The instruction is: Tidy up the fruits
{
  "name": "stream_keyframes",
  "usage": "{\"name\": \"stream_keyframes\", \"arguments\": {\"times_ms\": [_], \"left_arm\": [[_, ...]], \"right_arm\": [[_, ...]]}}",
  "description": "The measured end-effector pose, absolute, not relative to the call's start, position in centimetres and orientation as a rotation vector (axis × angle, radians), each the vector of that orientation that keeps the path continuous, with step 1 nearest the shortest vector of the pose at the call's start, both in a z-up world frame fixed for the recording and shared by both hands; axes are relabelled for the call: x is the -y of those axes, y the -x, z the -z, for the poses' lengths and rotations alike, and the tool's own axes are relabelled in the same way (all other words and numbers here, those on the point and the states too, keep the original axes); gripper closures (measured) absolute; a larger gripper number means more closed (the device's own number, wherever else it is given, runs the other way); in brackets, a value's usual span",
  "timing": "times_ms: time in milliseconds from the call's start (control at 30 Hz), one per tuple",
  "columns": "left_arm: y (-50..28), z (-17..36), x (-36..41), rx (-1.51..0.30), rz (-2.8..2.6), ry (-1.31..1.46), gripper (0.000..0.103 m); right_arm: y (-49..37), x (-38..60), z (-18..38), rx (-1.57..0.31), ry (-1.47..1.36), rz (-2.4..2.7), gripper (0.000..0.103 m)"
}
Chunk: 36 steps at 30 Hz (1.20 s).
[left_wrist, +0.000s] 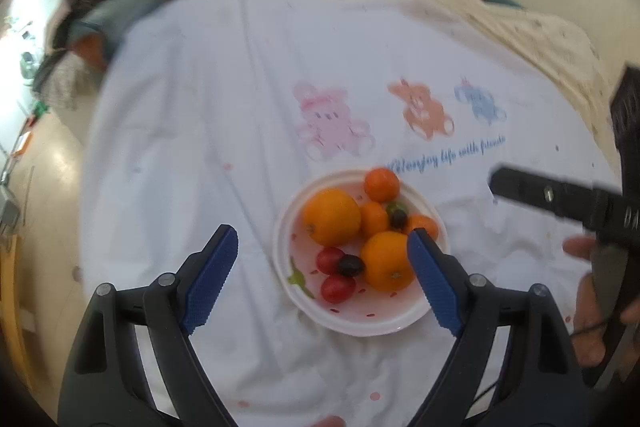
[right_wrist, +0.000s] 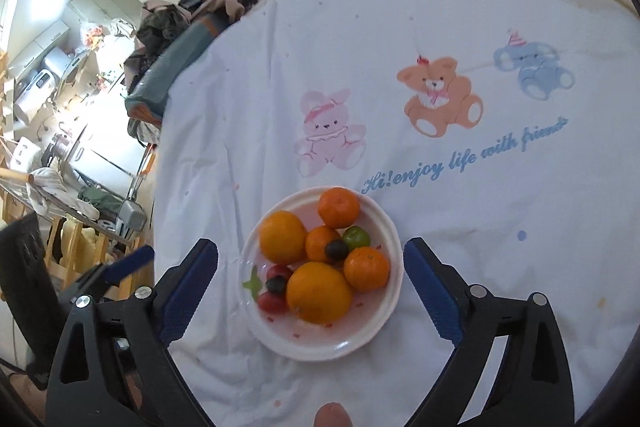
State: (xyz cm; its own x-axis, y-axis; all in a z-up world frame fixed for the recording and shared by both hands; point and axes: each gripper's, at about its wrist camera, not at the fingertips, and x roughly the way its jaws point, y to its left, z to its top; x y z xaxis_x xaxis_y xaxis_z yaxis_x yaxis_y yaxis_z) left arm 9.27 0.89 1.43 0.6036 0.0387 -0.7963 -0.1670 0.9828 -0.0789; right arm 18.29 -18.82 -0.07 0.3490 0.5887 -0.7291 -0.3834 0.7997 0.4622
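Both my left gripper [left_wrist: 322, 269] and right gripper [right_wrist: 310, 289] hang released, grasping nothing, above the round white plastic plate [right_wrist: 372, 341] of oranges, tomatoes and grapes, mid-bedsheet toward its near edge. I'd approach one fruit at a time, descending slowly.

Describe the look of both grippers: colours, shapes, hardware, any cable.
The left gripper and the right gripper match: black plastic arms that fork outward, silver round bolt heads at the joints, and long fingers faced with ridged, textured blue pads. In the left wrist view, a thin dark cable runs beside the hand on the right gripper's black body.
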Motion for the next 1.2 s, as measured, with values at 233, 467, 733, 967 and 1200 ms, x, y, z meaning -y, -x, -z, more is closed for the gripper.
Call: {"name": "stream_keyframes", "arguments": {"times_ms": [233, 467, 733, 967, 1200], "left_arm": [[-4.0, -3.3, -2.2, -0.859, -0.189, 0.213, 0.019], [-0.7, -2.6, -1.2, -0.841, -0.191, 0.21, 0.011], [1.5, -1.2, -0.5, -0.816, -0.2, 0.167, 0.001], [1.6, -1.6, 0.3, -0.76, -0.211, 0.122, 0.001], [1.1, -1.7, 0.3, -0.746, -0.22, 0.131, 0.001]], "right_arm": [[-13.4, 20.9, -1.4, -0.954, -0.184, -0.528, 0.0], [-9.5, 21.4, -0.8, -0.916, -0.109, -0.479, 0.0], [-5.8, 20.5, -0.4, -0.837, -0.015, -0.458, 0.0], [-4.9, 19.2, -0.5, -0.767, 0.035, -0.44, 0.0], [-5.7, 19.6, 0.0, -0.799, 0.008, -0.426, 0.0]]}}
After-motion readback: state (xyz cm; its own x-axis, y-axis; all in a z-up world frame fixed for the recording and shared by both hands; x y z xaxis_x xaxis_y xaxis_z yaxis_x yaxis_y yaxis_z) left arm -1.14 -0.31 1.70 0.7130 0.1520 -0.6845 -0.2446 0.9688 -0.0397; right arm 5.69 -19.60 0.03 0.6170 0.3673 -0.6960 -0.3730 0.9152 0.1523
